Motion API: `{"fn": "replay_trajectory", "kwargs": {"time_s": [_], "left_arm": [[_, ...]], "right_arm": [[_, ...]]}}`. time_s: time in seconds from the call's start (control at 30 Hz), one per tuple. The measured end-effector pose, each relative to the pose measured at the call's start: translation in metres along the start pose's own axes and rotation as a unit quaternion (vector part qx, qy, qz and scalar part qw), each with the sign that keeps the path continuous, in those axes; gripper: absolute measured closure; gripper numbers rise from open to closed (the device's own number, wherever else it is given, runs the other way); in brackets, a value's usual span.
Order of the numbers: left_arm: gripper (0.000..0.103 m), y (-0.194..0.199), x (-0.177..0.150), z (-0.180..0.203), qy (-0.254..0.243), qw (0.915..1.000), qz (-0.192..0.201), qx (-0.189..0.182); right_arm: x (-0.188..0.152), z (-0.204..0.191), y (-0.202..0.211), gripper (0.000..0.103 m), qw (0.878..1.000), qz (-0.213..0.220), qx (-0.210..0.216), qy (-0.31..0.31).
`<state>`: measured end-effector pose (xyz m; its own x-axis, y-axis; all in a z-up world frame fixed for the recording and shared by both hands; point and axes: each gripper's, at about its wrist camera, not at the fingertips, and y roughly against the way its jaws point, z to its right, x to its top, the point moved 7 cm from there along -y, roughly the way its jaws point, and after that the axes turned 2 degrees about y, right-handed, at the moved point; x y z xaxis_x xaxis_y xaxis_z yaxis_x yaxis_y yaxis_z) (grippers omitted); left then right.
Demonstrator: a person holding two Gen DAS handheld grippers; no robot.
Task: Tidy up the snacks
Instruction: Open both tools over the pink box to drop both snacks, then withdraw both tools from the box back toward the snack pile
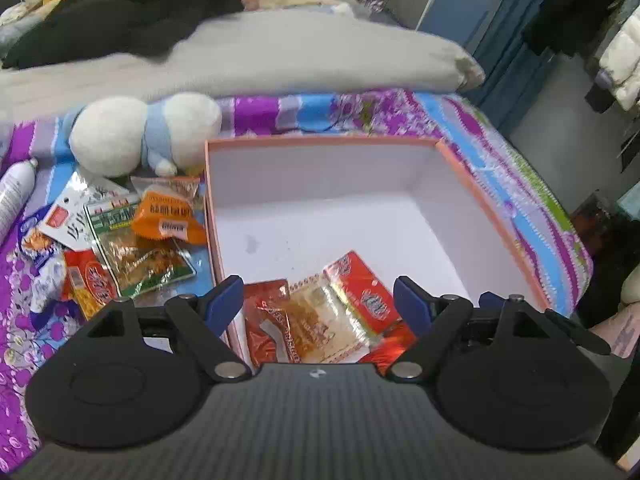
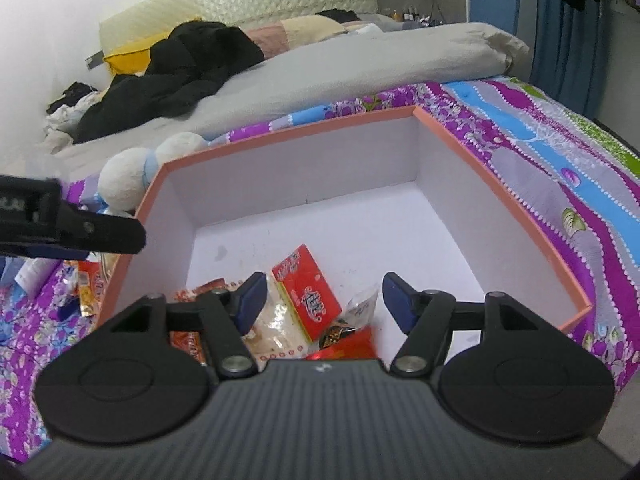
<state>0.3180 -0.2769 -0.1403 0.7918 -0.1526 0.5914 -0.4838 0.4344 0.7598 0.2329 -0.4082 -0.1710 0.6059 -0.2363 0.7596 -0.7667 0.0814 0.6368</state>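
Both grippers hung over the near end of the pink box (image 1: 472, 184) on the bed (image 1: 520, 168), pointing down into it. Left gripper (image 1: 318, 300) had its jaws spread, nothing pinched, a few snack packs lying loose on the box floor below, including a red pack (image 1: 360, 288). Right gripper (image 2: 320, 300) was released too, jaws apart over that same heap. More snacks (image 1: 132, 240) sat piled on the bed just left of the box, near a plush toy (image 1: 140, 136) and a white bottle (image 1: 14, 192).
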Motion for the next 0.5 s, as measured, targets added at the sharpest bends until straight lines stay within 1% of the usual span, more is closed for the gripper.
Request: {"fn": "replay_trajectory", "kwargs": {"time_s": [0.2, 0.33, 0.5], "left_arm": [[0.018, 0.043, 0.008, 0.009, -0.023, 0.9988, 0.042, 0.005], [0.018, 0.07, 0.009, 0.01, -0.021, 0.9978, 0.063, -0.005], [0.018, 0.104, 0.011, 0.004, -0.02, 0.9959, 0.088, -0.008]], "right_arm": [[0.014, -0.011, 0.027, 0.037, 0.999, 0.032, 0.012, 0.005], [0.022, -0.022, 0.045, 0.037, 0.999, 0.048, 0.014, 0.019], [0.031, -0.033, 0.071, 0.037, 0.997, 0.073, 0.019, 0.022]]}}
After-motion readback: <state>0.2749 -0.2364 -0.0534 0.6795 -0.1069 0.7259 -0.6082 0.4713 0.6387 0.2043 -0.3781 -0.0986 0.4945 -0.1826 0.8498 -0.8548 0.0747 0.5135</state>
